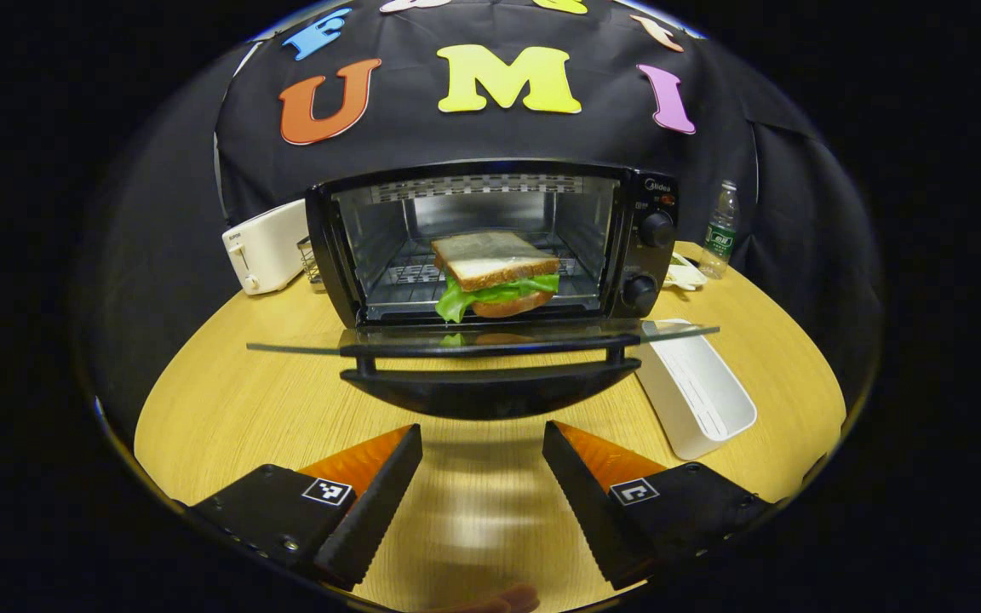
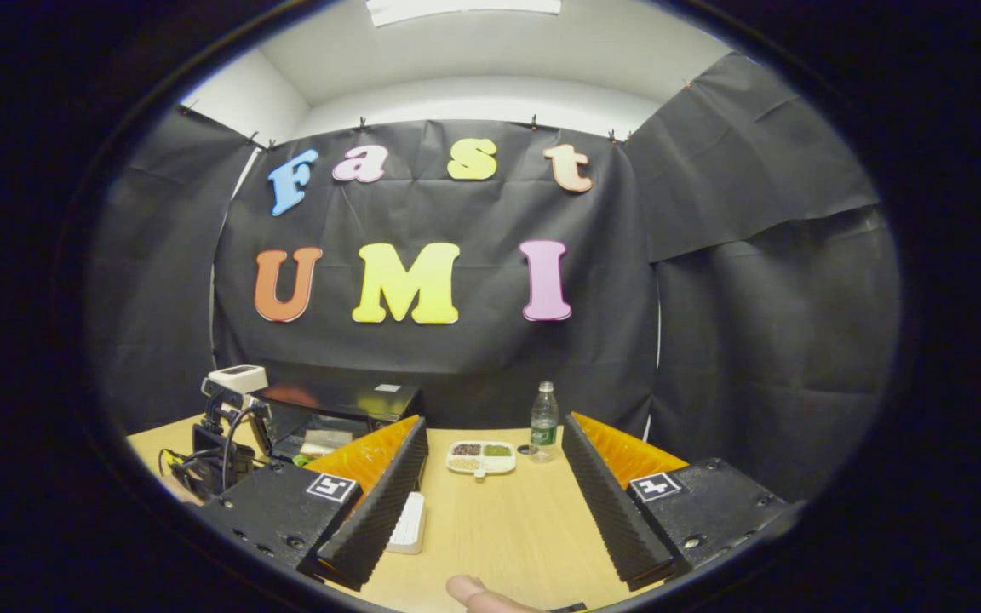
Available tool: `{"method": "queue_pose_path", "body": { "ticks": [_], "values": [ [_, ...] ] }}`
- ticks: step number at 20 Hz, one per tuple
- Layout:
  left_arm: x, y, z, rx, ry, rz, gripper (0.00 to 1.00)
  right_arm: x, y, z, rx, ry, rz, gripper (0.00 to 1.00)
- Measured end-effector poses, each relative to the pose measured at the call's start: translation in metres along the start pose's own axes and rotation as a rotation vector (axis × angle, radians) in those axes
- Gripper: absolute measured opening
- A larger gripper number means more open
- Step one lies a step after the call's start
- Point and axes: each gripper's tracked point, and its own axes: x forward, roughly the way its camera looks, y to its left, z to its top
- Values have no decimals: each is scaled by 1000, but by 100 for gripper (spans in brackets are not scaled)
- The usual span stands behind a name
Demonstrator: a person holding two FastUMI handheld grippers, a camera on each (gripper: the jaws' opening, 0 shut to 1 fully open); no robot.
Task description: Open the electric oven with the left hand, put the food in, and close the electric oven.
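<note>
Electric oven (image 1: 490, 247): door (image 1: 482, 339) down, flat, open. Sandwich (image 1: 495, 274): on rack inside oven, near front edge. Left gripper (image 1: 482, 485): before oven door, fingers apart, empty. Right gripper (image 2: 495, 502): right of oven, fingers apart, empty. Done: opening, loading. Left: closing door.

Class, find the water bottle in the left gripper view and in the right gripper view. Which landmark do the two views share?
Left gripper view: the water bottle stands upper right, right of the electric oven, at the table's far edge.
Right gripper view: the bottle stands centre, at the far edge, beside the divided snack dish.
Shared landmark: the wooden table.
</note>
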Motion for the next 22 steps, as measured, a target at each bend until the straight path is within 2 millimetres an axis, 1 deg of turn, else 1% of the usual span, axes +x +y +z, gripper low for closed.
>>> {"method": "queue_pose_path", "body": {
  "ticks": [3,5,8,9,12,15,18,20,22],
  "values": [
    [7,6,16,1,-26,12,94,0,-3,-1,8,5,3,99],
    [8,5,28,-5,-53,4,94,0,-6,-3,10,10,-2,99],
    [11,11,62,-13,-132,15,94,-1,-7,-4,18,12,-2,99],
    [11,9,64,-20,-121,16,94,-2,-6,-6,18,21,1,100],
    [16,13,88,-6,-160,21,94,-3,-9,-7,12,27,1,100],
    [26,18,114,10,-213,30,95,-5,-12,-7,8,29,-8,99],
    [39,27,135,5,-255,49,95,-7,-18,-7,7,31,-20,100],
    [43,30,142,-10,-274,42,95,-8,-24,-8,11,33,-30,100],
    [40,32,143,-19,-277,36,95,-10,-29,-7,12,36,-42,99]
  ]
}}
